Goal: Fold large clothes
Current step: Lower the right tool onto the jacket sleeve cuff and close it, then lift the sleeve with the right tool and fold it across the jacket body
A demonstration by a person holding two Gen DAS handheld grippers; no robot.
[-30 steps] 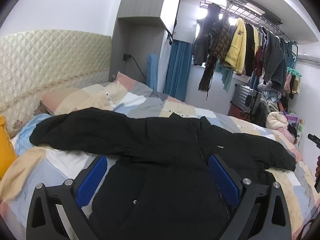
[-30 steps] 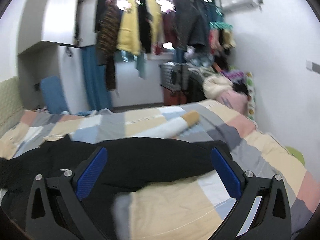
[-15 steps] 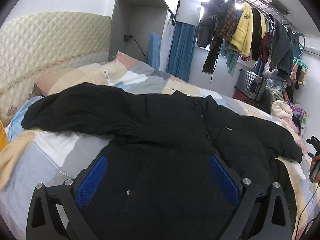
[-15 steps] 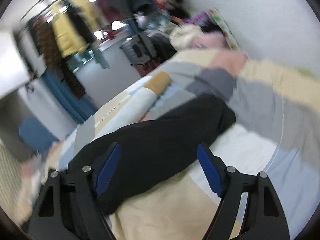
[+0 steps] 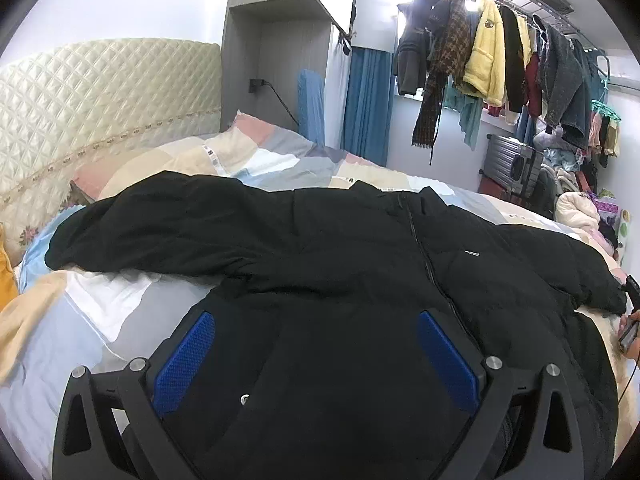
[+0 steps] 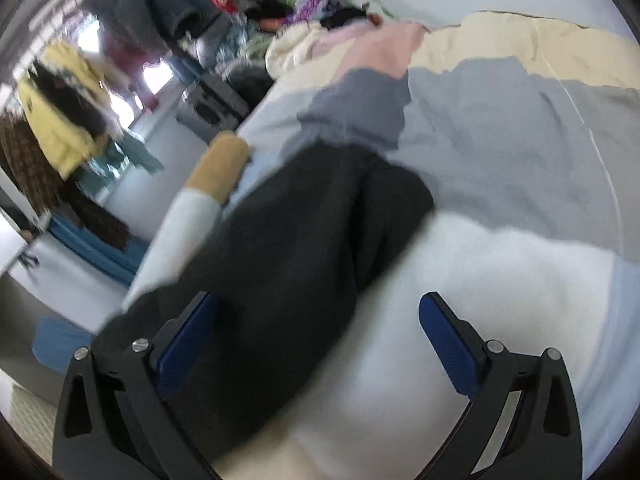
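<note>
Item: black jacket, spread front-up across my bed, zip running down the middle, both sleeves stretched out sideways. My left gripper hangs over the jacket's lower body, fingers wide apart, nothing between the blue pads. My right gripper hangs tilted over the end of one sleeve; fingers equally wide apart, holding nothing, the left pad above black cloth, the right pad above the pale quilt. That view is blurred. Surroundings: quilted headboard at the left, blue curtain, clothes rail hung with coats, grey suitcase below it.
</note>
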